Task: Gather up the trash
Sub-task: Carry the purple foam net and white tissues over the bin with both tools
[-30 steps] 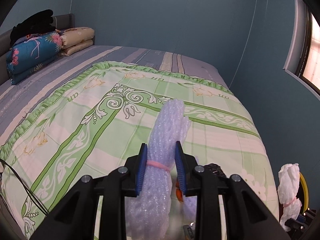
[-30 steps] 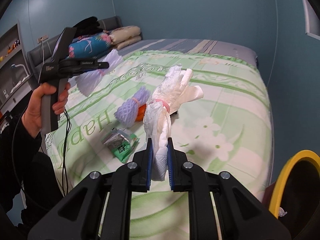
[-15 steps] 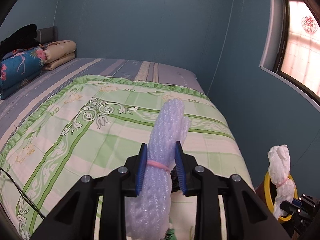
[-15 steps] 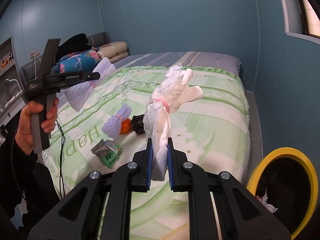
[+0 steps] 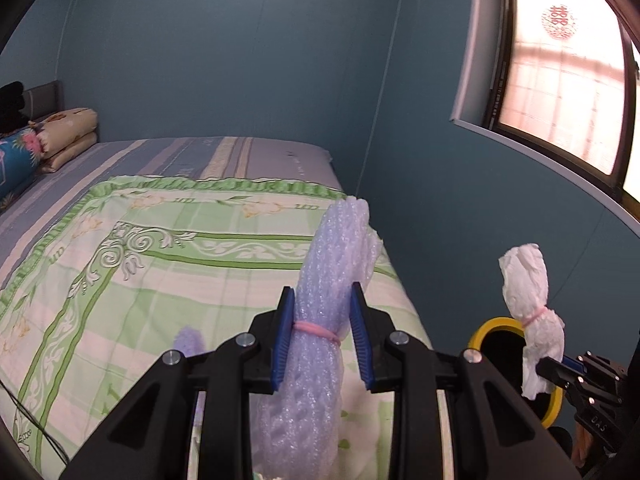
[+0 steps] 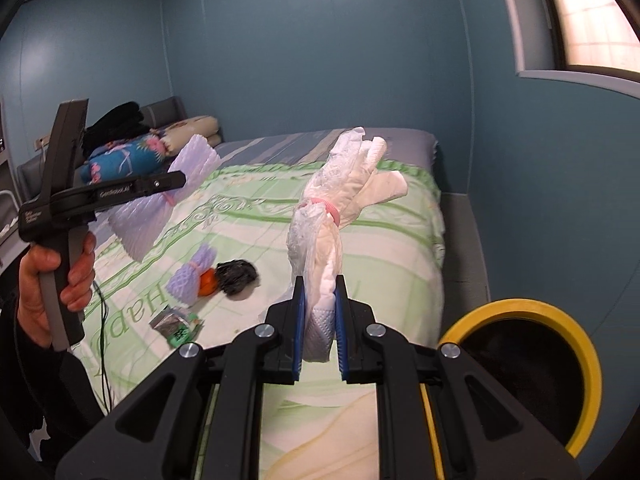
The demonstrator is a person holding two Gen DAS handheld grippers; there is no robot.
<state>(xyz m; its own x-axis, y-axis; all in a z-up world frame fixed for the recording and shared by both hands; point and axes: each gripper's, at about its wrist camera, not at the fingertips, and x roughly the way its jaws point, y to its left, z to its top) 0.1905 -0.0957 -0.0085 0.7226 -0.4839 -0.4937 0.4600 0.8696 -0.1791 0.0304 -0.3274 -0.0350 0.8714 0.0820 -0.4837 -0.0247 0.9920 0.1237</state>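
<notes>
My left gripper (image 5: 322,334) is shut on a lilac foam-net bundle (image 5: 320,320) tied with a pink band, held above the bed. My right gripper (image 6: 319,322) is shut on a white paper-and-plastic bundle (image 6: 340,208), also banded in pink. In the right wrist view the left gripper (image 6: 176,188) appears at the left with its foam bundle (image 6: 160,208), a hand on its handle. The yellow-rimmed bin (image 6: 520,372) stands at the lower right beside the bed; in the left wrist view the bin (image 5: 494,330) sits behind the white bundle (image 5: 532,312).
On the green floral bedspread (image 6: 260,216) lie a small lilac foam bundle (image 6: 192,276), an orange object (image 6: 208,282), a black crumpled bag (image 6: 237,276) and a green-and-silver wrapper (image 6: 176,324). Folded quilts (image 6: 132,156) are stacked at the headboard. Blue walls and a window (image 5: 560,80) stand to the right.
Both grippers have swung right and risen with their bundles still held. The yellow bin has come into fuller view at the lower right, and the bed has slid left.
</notes>
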